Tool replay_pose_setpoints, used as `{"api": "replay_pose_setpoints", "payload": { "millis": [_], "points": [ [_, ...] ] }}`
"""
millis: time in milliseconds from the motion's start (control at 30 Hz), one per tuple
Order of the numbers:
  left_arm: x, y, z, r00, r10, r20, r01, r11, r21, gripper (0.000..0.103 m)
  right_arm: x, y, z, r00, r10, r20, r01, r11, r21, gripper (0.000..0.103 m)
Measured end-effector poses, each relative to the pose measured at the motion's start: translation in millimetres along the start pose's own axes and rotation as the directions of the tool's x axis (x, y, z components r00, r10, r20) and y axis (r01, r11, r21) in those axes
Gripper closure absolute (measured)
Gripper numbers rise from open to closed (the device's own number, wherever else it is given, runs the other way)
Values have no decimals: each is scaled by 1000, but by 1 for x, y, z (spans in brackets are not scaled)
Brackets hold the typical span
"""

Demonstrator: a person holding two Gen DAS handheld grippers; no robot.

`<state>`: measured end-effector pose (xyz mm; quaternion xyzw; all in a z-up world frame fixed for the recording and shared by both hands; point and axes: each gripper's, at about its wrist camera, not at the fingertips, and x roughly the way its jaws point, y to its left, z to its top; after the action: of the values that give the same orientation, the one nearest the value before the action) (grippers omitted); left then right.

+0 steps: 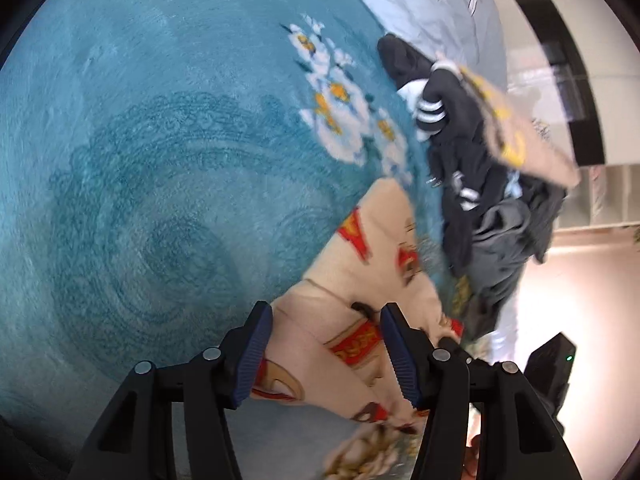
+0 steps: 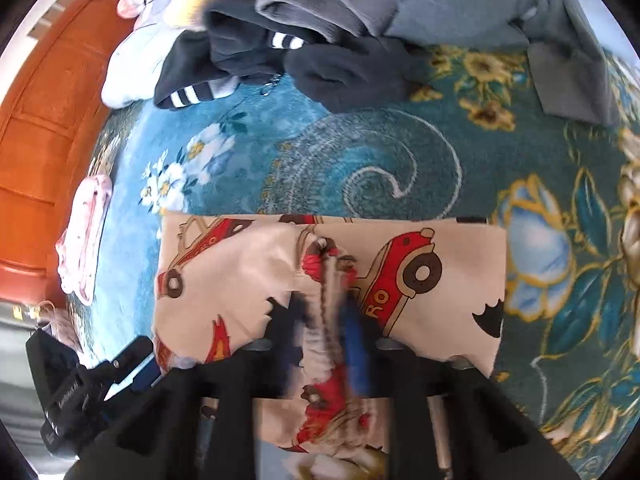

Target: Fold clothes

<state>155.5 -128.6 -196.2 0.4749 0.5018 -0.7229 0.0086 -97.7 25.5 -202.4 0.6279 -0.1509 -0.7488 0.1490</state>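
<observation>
Treat the car-print garment (image 2: 256, 280) as light, limp and crease-prone: your right fingers (image 2: 352, 332) pinch a raised ridge, your left fingers (image 1: 256, 356) stand apart; grip hems.

Fuzzy teal blanket (image 1: 160, 140), soft matt car-print cloth (image 2: 400, 272)

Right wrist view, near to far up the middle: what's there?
right gripper pinching the car-print garment → bare blue floral blanket → dark navy clothes → grey garment
</observation>
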Motion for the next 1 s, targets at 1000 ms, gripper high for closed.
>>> {"api": "replay_pose_setpoints", "payload": {
  "millis": [1000],
  "points": [
    [18,-25,-7,992,30,-120,-14,992,129,42,-37,-67,2,995,-101,-24,102,994,41,81]
  ]
}}
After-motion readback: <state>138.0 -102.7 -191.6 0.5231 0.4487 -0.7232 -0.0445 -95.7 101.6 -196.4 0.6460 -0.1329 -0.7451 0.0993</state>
